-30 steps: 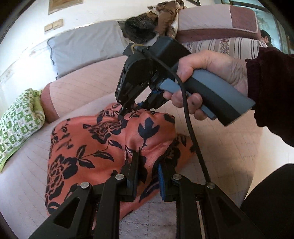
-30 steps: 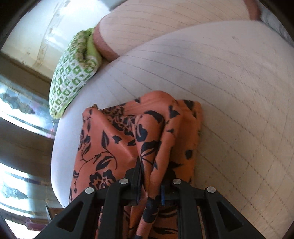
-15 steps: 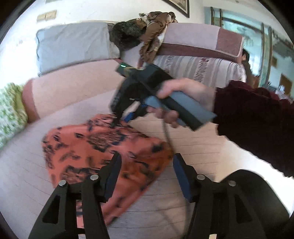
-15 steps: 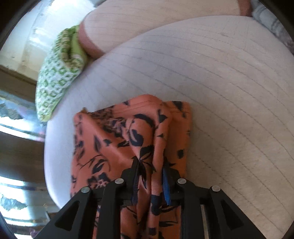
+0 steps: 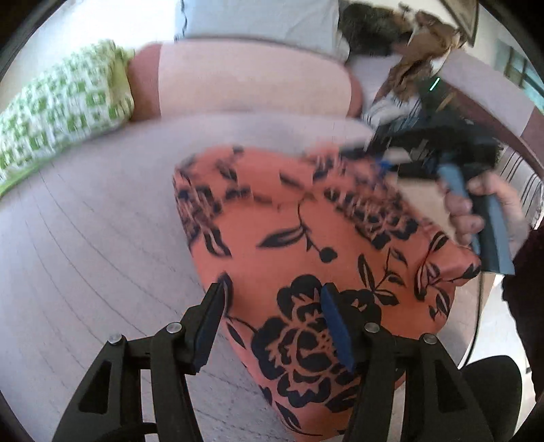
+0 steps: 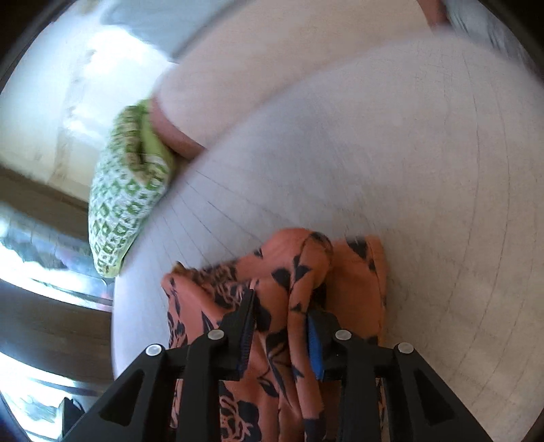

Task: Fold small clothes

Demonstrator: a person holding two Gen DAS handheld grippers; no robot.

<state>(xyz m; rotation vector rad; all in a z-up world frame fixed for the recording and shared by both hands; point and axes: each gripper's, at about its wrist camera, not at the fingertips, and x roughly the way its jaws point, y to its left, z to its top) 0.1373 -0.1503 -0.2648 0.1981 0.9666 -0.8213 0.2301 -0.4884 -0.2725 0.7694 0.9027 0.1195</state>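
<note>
An orange garment with a black flower print [image 5: 306, 244] lies folded on the pale quilted bed [image 5: 85, 238]. My left gripper [image 5: 275, 302] is open just above its near edge and holds nothing. My right gripper [image 6: 280, 323] has its jaws partly open, with a raised fold of the same garment [image 6: 299, 282] loose between them. In the left wrist view the right gripper's body [image 5: 442, 159] is blurred at the garment's far right edge, held by a hand.
A green and white patterned cushion [image 5: 61, 108] lies at the bed's left. A pink bolster [image 5: 244, 78] and a grey pillow [image 5: 261, 20] lie behind the garment. A dark fluffy item and brown cloth [image 5: 391, 27] sit at the back right.
My left gripper let go of the garment, opened wide and swung to its near edge. My right gripper's jaws have opened from their tight pinch on the fold. The garment now lies flatter.
</note>
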